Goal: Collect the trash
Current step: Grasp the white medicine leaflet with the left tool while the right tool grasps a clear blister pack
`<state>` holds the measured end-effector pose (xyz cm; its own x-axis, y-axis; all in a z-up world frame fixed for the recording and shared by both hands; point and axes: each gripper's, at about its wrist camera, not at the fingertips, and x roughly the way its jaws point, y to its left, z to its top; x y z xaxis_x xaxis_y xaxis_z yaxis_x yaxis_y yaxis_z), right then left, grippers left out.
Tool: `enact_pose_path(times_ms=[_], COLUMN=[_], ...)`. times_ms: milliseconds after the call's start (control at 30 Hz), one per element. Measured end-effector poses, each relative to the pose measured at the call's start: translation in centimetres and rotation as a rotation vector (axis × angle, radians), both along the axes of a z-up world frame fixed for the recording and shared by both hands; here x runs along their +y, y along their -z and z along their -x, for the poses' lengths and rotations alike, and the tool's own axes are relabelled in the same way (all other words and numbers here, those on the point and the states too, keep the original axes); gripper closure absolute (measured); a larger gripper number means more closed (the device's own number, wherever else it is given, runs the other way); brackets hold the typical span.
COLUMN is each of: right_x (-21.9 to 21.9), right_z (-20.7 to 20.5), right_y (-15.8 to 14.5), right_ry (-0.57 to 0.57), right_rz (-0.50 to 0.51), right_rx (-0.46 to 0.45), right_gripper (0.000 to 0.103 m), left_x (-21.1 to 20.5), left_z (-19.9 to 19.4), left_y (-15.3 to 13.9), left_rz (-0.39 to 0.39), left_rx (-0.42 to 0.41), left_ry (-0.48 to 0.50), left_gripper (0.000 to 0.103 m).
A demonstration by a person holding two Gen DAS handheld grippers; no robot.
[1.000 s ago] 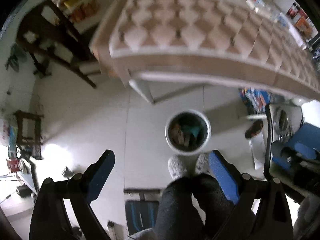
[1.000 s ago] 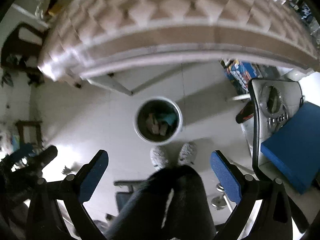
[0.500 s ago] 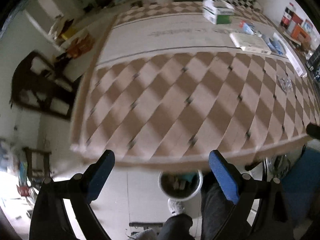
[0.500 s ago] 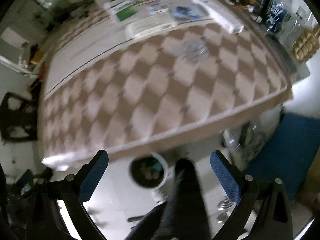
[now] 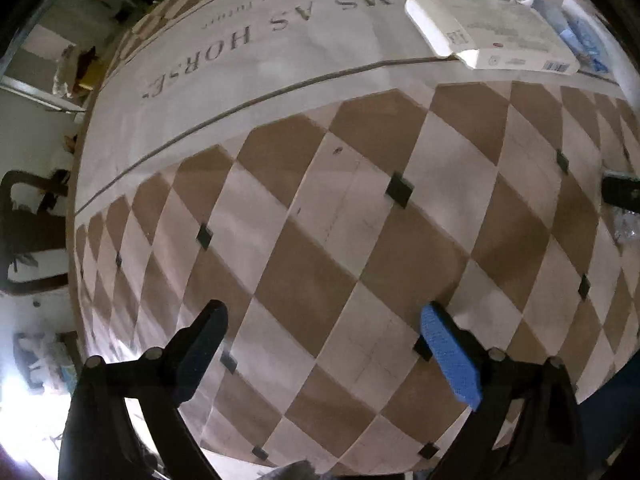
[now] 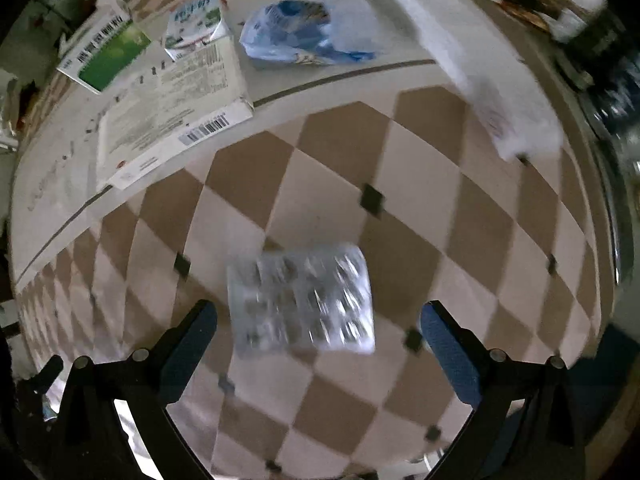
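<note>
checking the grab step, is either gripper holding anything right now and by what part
Nothing is held. The right gripper is open above the blister pack, fingers clear of it. The left gripper is open over bare tablecloth.

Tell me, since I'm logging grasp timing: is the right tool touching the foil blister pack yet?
Apart. The right wrist view shows the right tool open, the blister pack lying on the checkered tablecloth between the fingers, with cloth visible on both sides.

The left gripper (image 5: 324, 344) hangs wide open and empty over the counter (image 5: 360, 240), whose cloth is checked brown and cream. Beyond it a white flat box (image 5: 492, 36) lies on a pale band printed with dark lettering (image 5: 240, 44).
</note>
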<state>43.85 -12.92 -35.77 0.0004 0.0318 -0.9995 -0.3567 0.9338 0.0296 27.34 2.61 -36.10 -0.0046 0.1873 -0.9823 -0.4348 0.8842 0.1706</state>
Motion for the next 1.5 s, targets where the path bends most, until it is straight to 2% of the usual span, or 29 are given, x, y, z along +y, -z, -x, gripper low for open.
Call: enact_pose_path(times_ms=[33,100,133,167,233,333,400,467,567,633,767,833,900,1000,1100,1200,1367,1500], right_x=[0.4,1.0,1.1,1.0,0.7,-0.1,-0.9,-2.1,-3.7,-4.4,-5.5,-5.9,-6.7,-7.3,-8.1,-7.7,-6.6,-5.6], right_z=[-0.2,-0.2,-0.1,0.0,-0.3,-1.2,-2.3,-3.7,-6.4,-7.6,-9.8,-10.2,-11.1,-11.1,-10.2,-9.2,-7.4,-5.0], right_y=[0.4,0.9,0.8,0.5,-0.2,-1.0,-1.6,-2.1,-1.9,-1.8,-1.3,-1.0,-0.8,-0.6,-0.2,-0.2,-1.5,-3.0], right_ry=[-0.013,-0.039,-0.041,-0.039,-0.034,-0.013,0.001,0.042,0.088,0.100,0.142,0.156,0.158,0.162,0.165,0.153,0.104,0.067], right_rz=[0.009,0.048,0.066,0.061,0.043,-0.008,-0.022,-0.040,-0.046,-0.031,-0.028,-0.037,-0.039,-0.045,-0.055,-0.065,-0.089,-0.120], right_rx=[0.004,-0.008,-0.016,-0.025,-0.032,0.005,0.008,0.024,0.044,0.042,0.056,0.069,0.076,0.082,0.083,0.081,0.053,0.026], right_gripper=[0.001,0.008,0.015,0.027,0.035,0.044,0.044,0.044,0.042,0.042,0.040,0.040,0.040,0.040,0.040,0.040,0.040,0.040], left_x=[0.0,-0.3,-0.5,-0.8,-1.5,-2.9,-4.1,-5.2,-6.2,-7.0,-8.0,-8.8,-9.3,-9.0,-9.1,-9.9,-11.3,-11.4], left_z=[-0.1,-1.2,-1.9,-2.7,-4.7,-8.3,-11.2,-14.2,-17.8,-20.0,-21.3,-21.6,-21.8,-21.9,-21.4,-19.7,-15.1,-9.4], left_y=[0.0,-0.2,-0.5,-1.0,-2.0,-3.5,-4.2,-4.3,-3.5,-2.7,-0.1,0.8,1.1,0.8,0.2,-0.6,-2.0,-3.5], left_rz=[0.000,-0.012,-0.031,-0.056,-0.108,-0.173,-0.182,-0.146,-0.081,-0.044,0.048,0.077,0.094,0.140,0.168,0.158,0.144,0.150], left_rx=[0.013,0.032,0.029,0.025,0.009,-0.027,-0.042,-0.032,0.017,0.045,0.139,0.169,0.164,0.132,0.102,0.077,0.019,-0.037], left_ry=[0.010,0.060,0.094,0.134,0.240,0.434,0.588,0.740,0.877,0.941,1.002,1.012,1.010,0.985,0.924,0.860,0.676,0.445], left_gripper=[0.003,0.003,0.003,0.003,0.004,0.005,0.005,0.005,0.005,0.005,0.005,0.007,0.007,0.025,0.026,0.026,0.026,0.026])
